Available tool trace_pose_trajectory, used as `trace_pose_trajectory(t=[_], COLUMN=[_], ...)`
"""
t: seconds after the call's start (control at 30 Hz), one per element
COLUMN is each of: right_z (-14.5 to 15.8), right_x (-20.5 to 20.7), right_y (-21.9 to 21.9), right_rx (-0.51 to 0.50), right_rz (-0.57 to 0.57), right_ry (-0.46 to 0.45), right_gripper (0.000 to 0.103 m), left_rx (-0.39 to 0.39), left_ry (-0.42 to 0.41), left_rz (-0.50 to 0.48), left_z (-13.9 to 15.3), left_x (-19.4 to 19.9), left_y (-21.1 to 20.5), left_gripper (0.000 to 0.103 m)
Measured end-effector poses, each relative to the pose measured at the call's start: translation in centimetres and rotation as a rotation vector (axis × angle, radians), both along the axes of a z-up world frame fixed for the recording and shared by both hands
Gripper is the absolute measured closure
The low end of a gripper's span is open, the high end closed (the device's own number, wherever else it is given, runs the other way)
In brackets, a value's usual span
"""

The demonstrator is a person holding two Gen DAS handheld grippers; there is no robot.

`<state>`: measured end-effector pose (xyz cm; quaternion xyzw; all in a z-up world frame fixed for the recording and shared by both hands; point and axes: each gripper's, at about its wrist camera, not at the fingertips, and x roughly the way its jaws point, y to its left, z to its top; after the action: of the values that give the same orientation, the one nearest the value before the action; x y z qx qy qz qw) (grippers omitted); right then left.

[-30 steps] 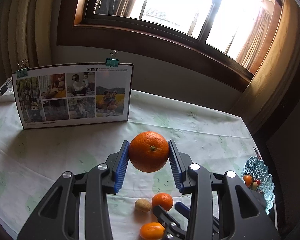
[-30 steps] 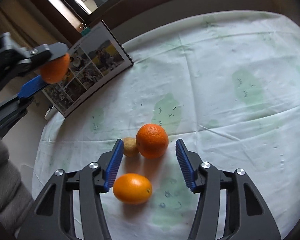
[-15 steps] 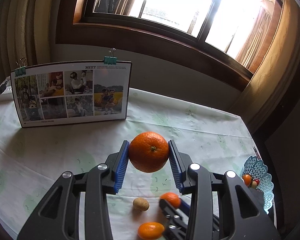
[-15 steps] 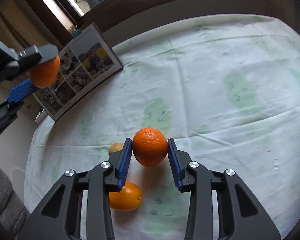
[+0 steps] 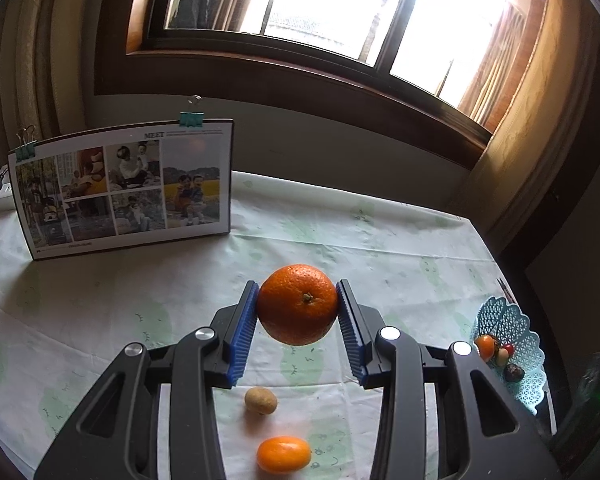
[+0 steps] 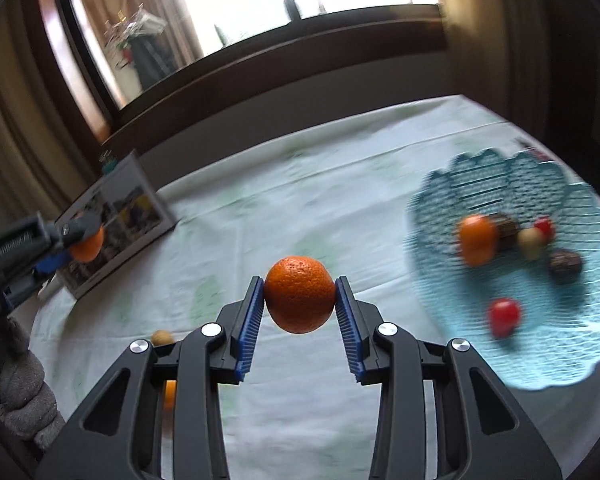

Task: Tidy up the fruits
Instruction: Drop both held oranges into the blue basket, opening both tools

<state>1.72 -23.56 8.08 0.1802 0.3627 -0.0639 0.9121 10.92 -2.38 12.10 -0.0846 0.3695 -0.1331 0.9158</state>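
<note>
My left gripper (image 5: 298,306) is shut on a large orange (image 5: 298,304), held above the tablecloth. My right gripper (image 6: 299,294) is shut on a second orange (image 6: 299,294), lifted off the table and facing a light blue lattice basket (image 6: 540,360) at the right. That basket holds a small orange fruit (image 6: 477,239), red pieces and dark ones; the picture is blurred. On the cloth below the left gripper lie a small brown fruit (image 5: 261,400) and an oval orange fruit (image 5: 284,454). The left gripper (image 6: 56,246) with its orange shows at the far left of the right wrist view.
A photo board (image 5: 120,190) with binder clips stands at the back left of the table (image 5: 380,240). The basket (image 5: 516,336) sits near the table's right edge. A window and curtains are behind. A grey sleeve (image 6: 24,396) shows at the lower left.
My right gripper closed on the orange that lay on the cloth, lifted it and swung right towards the basket. The left gripper kept still with its orange.
</note>
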Motion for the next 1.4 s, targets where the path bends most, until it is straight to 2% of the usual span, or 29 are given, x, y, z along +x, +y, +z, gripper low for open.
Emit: trace_pose_trajectory(t=[0.3,0.53,0.73,0.77,0.8,0.87,1.03,1.23,1.4], right_z=[1.3,-0.3,-1.5,-1.7,-1.7,-1.6,-0.9,-1.0,-1.3], right_x=[-3.7,-5.7,-6.6,-6.8,-6.9,-7.4,-8.6,-10.2,-11.3], right_y=[-6.8,-11.0,-12.3,-12.6,-12.7,-13.0,-13.0,-12.6,-12.3], right_rx=[-0.032,-0.011,-0.005,0.002,0.006,0.004,-0.067,-0.216,-0.253], right_rz=[-0.176,-0.292,-0.34,-0.349,-0.355,-0.37,-0.411,-0.474,-0.478], right_ry=[-0.036,-0.004,0.02,0.019,0.014,-0.005,-0.053,-0.102,-0.132], right_gripper=[0.065,0.065,0.065,0.062,0.055,0.049,0.049,0.049,0.049], left_rx=[0.018,0.026,0.038,0.041,0.043,0.049,0.05,0.052,0.092], left_ry=[-0.005,-0.001,0.0,0.0,0.0,0.0,0.0,-0.013,-0.026], left_rz=[-0.046,-0.064,-0.077,-0.079,-0.081,-0.087,-0.113,-0.15,-0.182], left_z=[0.0,-0.2,-0.4,-0.5,-0.5,-0.6,-0.7,-0.7,-1.2], left_x=[-0.8,-1.0,-1.2,-1.2,-1.2,-1.3,-1.7,-2.6,-4.0], left_y=[-1.7,-2.4,-3.1,-3.1,-3.2,-3.6,-4.3,-5.6,-7.8], left_gripper=[0.063,0.063,0.063,0.063,0.063,0.063,0.063,0.063,0.063])
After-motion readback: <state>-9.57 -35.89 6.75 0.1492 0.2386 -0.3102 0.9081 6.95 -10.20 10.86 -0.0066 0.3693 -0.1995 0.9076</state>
